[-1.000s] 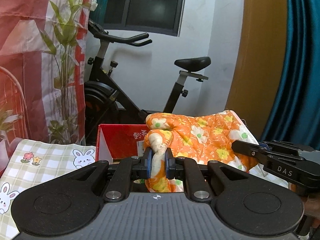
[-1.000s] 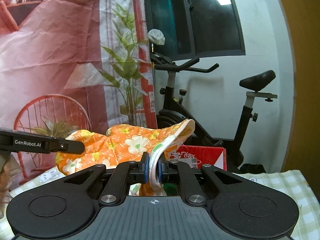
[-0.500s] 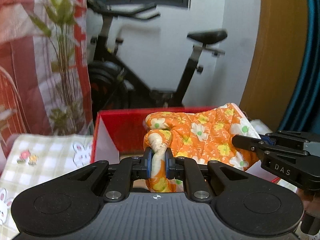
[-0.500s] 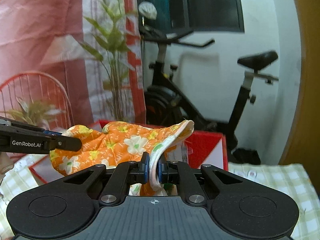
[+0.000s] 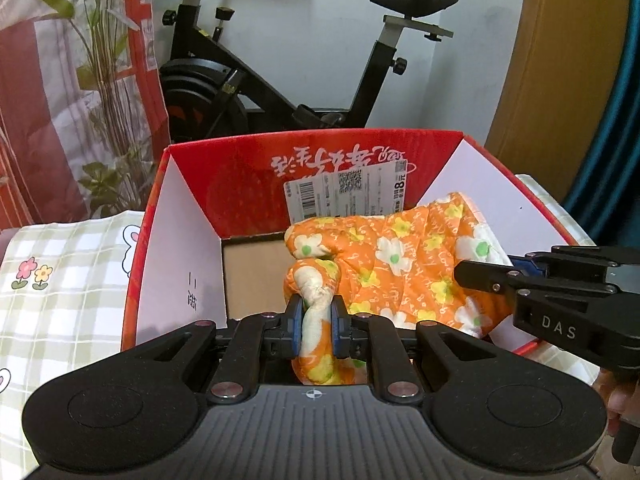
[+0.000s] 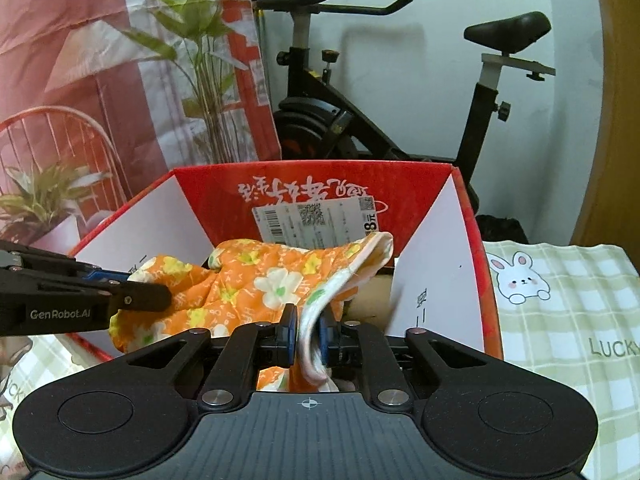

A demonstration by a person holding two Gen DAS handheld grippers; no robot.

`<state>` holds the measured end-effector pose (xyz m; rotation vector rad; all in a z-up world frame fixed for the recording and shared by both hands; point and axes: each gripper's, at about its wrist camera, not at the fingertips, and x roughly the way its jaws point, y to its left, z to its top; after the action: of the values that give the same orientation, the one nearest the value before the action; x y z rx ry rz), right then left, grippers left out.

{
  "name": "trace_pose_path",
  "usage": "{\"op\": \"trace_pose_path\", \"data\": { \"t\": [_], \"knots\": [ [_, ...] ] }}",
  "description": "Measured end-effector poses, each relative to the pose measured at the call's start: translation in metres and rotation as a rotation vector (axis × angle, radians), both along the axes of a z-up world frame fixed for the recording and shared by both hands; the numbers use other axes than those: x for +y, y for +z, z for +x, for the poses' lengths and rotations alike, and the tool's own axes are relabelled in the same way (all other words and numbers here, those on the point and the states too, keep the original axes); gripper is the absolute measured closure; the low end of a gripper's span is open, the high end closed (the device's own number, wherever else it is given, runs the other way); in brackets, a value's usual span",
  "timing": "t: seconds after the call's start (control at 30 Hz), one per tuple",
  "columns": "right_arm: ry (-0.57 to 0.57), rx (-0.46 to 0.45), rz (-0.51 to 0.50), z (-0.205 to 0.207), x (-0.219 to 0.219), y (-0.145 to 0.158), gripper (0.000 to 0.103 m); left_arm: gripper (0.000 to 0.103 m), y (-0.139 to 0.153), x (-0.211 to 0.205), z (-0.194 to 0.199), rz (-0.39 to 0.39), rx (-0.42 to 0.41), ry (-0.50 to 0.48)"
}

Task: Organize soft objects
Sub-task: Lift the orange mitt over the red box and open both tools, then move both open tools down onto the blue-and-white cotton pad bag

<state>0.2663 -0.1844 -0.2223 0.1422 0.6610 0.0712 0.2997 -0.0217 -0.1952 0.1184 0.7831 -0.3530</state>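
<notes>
A checked bunny tablecloth [image 5: 60, 264] carries one red box [image 5: 304, 168]; one exercise bike [image 5: 280, 80] stands behind. Left gripper [image 5: 316, 320] and right gripper [image 6: 308, 330] each clench the one orange floral cloth [image 5: 400, 264] over the box.

Left gripper [image 5: 316, 322]: jaws nearly closed, blue pads [image 5: 295, 320] pinching bunched fold of orange floral cloth [image 5: 400, 264]. Body level, pointing forward.
Right gripper [image 6: 308, 334]: jaws nearly closed, pads [image 6: 289, 330] clamping white-lined cloth edge. In left wrist view it enters from right, fingers pointing left; bit of holding hand [image 5: 618, 396] visible beneath it.
</notes>
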Motion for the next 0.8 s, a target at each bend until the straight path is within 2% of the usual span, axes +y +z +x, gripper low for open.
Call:
{"op": "trace_pose_path", "data": {
  "t": [0.03,0.1,0.13,0.17,0.23,0.4,0.8],
  "knots": [
    [0.000,-0.011,-0.037,-0.002,0.003,0.001,0.083,0.083,0.001,0.000,-0.001,-0.002,0.001,0.000],
    [0.007,-0.038,-0.094,-0.006,0.009,0.005,0.078,0.061,0.004,0.000,-0.004,-0.006,0.004,-0.001],
    [0.009,-0.047,-0.106,-0.008,0.011,0.007,0.075,0.044,0.005,-0.001,-0.004,-0.004,-0.002,0.003],
    [0.007,-0.051,-0.108,-0.010,0.012,0.009,0.073,0.039,0.008,0.000,-0.005,-0.004,-0.014,0.006],
    [0.002,-0.061,-0.102,-0.016,0.012,0.016,0.062,0.039,0.013,0.002,-0.010,-0.007,-0.029,-0.003],
    [0.008,-0.091,-0.104,-0.036,0.014,0.030,0.049,0.036,0.024,0.004,-0.022,-0.003,-0.055,-0.015],
    [0.049,-0.122,-0.114,-0.088,0.034,0.054,0.044,0.033,0.042,0.024,-0.066,-0.032,-0.084,-0.021]
  ]
}}
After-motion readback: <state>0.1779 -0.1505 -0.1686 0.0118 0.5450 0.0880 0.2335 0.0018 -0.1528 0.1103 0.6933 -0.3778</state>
